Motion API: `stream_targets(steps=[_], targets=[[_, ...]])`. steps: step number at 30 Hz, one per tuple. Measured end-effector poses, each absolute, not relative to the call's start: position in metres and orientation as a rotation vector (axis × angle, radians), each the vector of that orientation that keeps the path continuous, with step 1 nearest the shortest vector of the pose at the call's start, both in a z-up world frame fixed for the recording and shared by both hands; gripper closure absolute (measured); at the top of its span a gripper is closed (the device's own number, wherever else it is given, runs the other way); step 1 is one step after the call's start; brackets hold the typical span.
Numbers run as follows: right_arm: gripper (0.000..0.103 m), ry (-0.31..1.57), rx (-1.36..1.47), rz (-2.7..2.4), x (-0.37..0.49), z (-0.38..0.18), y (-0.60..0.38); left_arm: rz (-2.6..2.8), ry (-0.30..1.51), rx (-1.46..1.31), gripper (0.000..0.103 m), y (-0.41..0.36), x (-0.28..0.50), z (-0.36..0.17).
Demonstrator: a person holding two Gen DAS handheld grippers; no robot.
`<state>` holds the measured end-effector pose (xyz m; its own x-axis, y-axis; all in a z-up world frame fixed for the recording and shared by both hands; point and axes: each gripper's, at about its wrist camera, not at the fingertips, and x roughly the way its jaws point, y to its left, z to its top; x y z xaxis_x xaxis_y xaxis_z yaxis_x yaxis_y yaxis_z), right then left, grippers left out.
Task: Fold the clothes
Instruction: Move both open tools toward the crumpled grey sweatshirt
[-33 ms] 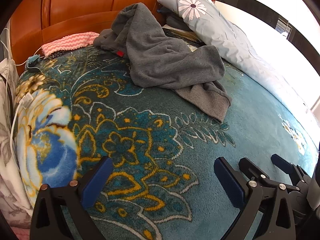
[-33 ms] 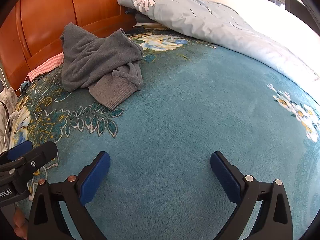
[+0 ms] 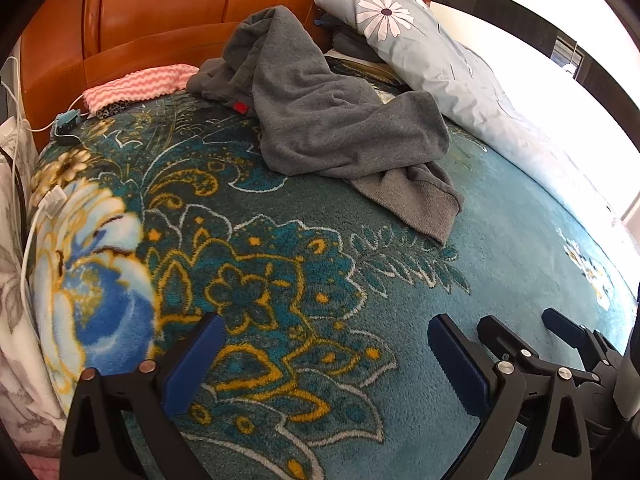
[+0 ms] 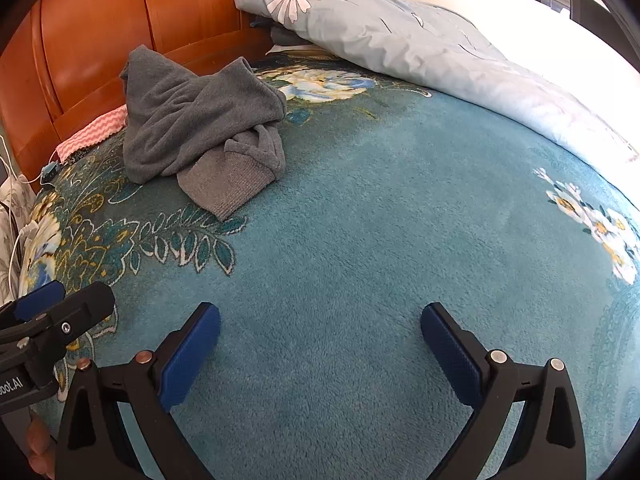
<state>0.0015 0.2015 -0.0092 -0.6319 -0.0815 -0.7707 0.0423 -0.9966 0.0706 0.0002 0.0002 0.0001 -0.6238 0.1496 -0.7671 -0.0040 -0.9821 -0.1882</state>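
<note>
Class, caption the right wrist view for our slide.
Open right tool over a teal blanket, crumpled grey sweater ahead by the headboard.

**No visible change**

Nothing has shifted between the two moments: the grey sweater (image 3: 332, 120) lies crumpled as before, and both grippers (jaws spread wide) hang over the blanket (image 4: 360, 240) exactly where they were.

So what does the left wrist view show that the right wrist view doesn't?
Only the left wrist view shows the red tag on the grey sweater, plus the right claw beside it. Only the right wrist view shows the white-and-yellow flower print under the quilt, and the left claw's tips at its left edge. Both show the crumpled sweater, pink cloth, headboard and open claws.
</note>
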Motion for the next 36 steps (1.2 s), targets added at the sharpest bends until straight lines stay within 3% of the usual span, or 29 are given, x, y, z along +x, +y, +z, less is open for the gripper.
stream_targets(steps=[22, 36], targets=[[0.002, -0.06, 1.322, -2.776, 0.002, -0.009, 0.201, 2.84, -0.074, -1.195, 0.0, 0.01, 0.008, 0.025], [0.002, -0.201, 1.239, -2.736, 0.009, 0.006, 0.21, 2.875, -0.299, -1.033, 0.0, -0.015, 0.02, 0.041]])
